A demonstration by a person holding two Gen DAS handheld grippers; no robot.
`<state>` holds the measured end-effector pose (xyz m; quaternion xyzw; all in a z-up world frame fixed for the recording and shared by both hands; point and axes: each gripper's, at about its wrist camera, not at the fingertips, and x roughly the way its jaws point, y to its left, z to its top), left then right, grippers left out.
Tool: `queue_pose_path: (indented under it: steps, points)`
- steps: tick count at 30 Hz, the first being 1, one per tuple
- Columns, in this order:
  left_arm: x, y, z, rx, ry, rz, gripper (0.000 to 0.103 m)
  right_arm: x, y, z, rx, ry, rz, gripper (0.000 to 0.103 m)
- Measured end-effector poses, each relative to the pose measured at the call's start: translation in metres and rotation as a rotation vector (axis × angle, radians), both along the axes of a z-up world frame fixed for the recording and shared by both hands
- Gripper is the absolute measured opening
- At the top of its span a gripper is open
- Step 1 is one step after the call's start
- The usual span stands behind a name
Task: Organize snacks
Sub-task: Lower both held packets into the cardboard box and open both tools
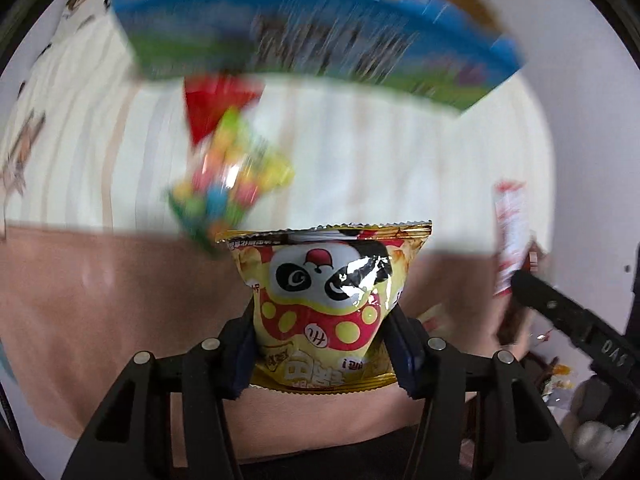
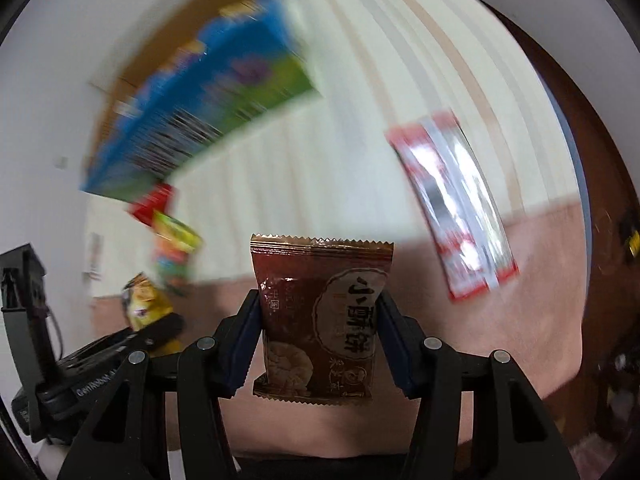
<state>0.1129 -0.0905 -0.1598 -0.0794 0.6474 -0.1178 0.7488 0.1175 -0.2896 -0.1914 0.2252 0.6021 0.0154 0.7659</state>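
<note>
My left gripper (image 1: 323, 320) is shut on a yellow panda snack bag (image 1: 328, 280), held above the pink cloth. My right gripper (image 2: 320, 312) is shut on a brown biscuit packet (image 2: 320, 312), also held up. The yellow bag shows at the left of the right wrist view (image 2: 146, 304). A blue and green box (image 1: 304, 36) stands at the back; it also shows in the right wrist view (image 2: 200, 100). A colourful candy bag (image 1: 228, 176) lies before it, also in the right wrist view (image 2: 174, 248). A red and white packet (image 2: 452, 208) lies to the right, also in the left wrist view (image 1: 510, 236).
A cream striped cloth (image 1: 360, 152) and a pink cloth (image 1: 100, 300) cover the surface. A cardboard box (image 2: 180, 28) stands behind the blue box. The background is motion-blurred. Dark furniture (image 2: 600, 240) is at the far right.
</note>
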Motion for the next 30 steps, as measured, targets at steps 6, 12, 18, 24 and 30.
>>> queue_pose_path:
  steps: [6, 12, 18, 24, 30]
  points:
    - [0.069, -0.008, 0.08, -0.098, -0.13, -0.001, 0.053, 0.081, 0.018, 0.078, 0.035, -0.164, 0.073, 0.058]
    - [0.177, -0.003, 0.1, -0.076, -0.127, 0.033, 0.053, 0.174, 0.036, 0.1, -0.046, -0.217, 0.107, 0.058]
    - [0.238, -0.002, 0.059, -0.029, -0.016, 0.058, 0.053, 0.24, 0.042, 0.076, -0.148, -0.151, 0.138, 0.058]
    - [0.256, -0.003, 0.029, -0.013, 0.093, 0.046, 0.054, 0.269, 0.05, 0.039, -0.195, -0.065, 0.173, 0.059]
    - [0.263, 0.009, -0.001, -0.004, 0.146, 0.076, 0.081, 0.275, 0.052, 0.01, -0.232, 0.019, 0.207, 0.091]
